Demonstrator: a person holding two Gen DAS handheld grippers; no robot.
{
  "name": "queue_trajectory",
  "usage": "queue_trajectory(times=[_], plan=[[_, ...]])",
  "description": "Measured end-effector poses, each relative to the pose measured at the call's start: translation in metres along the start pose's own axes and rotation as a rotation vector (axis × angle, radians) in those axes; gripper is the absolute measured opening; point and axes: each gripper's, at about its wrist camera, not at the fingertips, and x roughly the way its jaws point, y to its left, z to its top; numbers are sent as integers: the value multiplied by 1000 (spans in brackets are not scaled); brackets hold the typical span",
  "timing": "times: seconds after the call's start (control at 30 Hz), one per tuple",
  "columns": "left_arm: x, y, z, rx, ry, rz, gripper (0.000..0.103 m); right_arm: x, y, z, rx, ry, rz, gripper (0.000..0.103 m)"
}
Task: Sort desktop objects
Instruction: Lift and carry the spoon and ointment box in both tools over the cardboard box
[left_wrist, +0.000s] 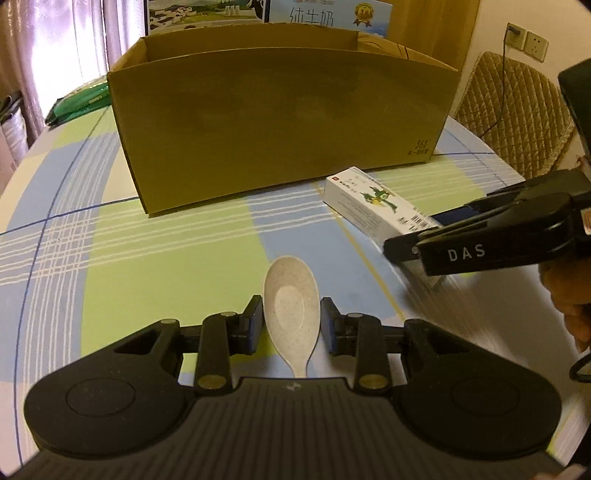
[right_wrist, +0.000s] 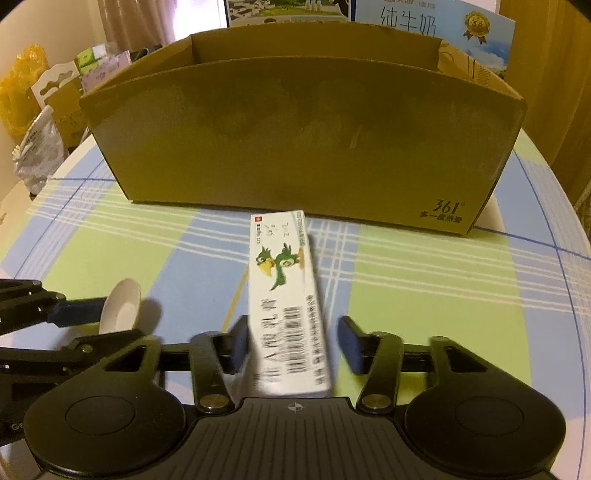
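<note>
Spoon (left_wrist: 291, 299) — light, stiff, slick plastic; my left gripper (left_wrist: 291, 325) straddles its bowl, unclosed. Carton (right_wrist: 286, 310) at 12 o'clock — light, crushable; right gripper (right_wrist: 293, 343) wide around its sides.

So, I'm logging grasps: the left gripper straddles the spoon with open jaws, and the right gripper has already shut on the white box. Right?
Not quite. The left gripper does straddle the spoon with open jaws, but the right gripper has not shut on the white box. In the right wrist view its jaws are open, with a clear gap between the box and the right finger.
</note>
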Motion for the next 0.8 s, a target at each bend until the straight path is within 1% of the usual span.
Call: queue_trajectory(times=[0.07,0.1,0.2,0.33,0.5,0.73,0.8], plan=[[-2,2,-3,2,-8,16,28,-2,2,-2,-17,2,-8,36],[-3,3,-5,7,-11,30,31,-3,2,-4,-13,2,-8,36],[-2,-3,-9,23,-22,70,33,-6,2,-7,-6,3,-22,36],[-2,-6,-12,12,-37,83,33,-8,4,-9,-3,-5,-28,36],[0,-8,-9,32,-67,122,33,-9,5,-10,3,-13,-28,36],[5,-10,-7,35,-60,128,33,-8,5,-8,3,-23,-33,37],[6,-10,-7,33,-59,129,31,-8,4,-8,3,-24,-32,41]])
